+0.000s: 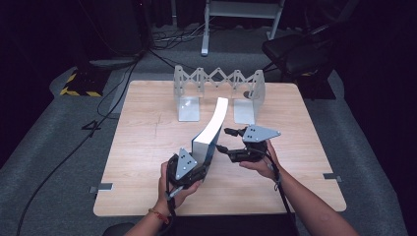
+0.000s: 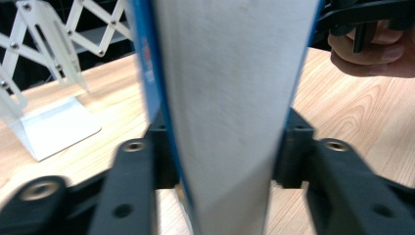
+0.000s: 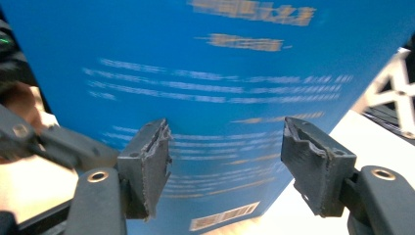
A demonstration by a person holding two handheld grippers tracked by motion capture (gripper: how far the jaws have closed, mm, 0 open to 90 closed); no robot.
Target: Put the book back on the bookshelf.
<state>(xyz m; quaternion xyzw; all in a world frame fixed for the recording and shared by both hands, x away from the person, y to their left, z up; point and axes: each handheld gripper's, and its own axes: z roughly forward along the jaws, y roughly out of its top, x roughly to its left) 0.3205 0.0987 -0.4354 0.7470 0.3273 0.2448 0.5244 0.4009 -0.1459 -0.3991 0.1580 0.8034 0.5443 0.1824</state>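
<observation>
The left tool (image 1: 196, 169), nearest the person's edge of the pale wooden counter (image 1: 142, 147), is clamped on the near end of a thick blue-covered book with white page edges (image 1: 212, 129); in the left gripper view both black pads press the book's (image 2: 225, 98) two covers. The book stands on its bottom edge in the middle of the counter, page block turned up and toward the person. Its long axis runs from the left tool away toward the far edge, leaning a little to the right, and the far end curves upward.

Just right of the book, the right tool (image 1: 227, 140) points at its blue back cover. In the right gripper view the jaws stand apart with the printed cover (image 3: 205, 73) and its barcode beyond them; the pads press on nothing, so this tool is open.

Beyond the book, near the counter's far edge, stands a white metal expanding book rack with scissor-lattice bars and two flat end plates (image 1: 216, 78); the book's far tip reaches the gap between those plates.
</observation>
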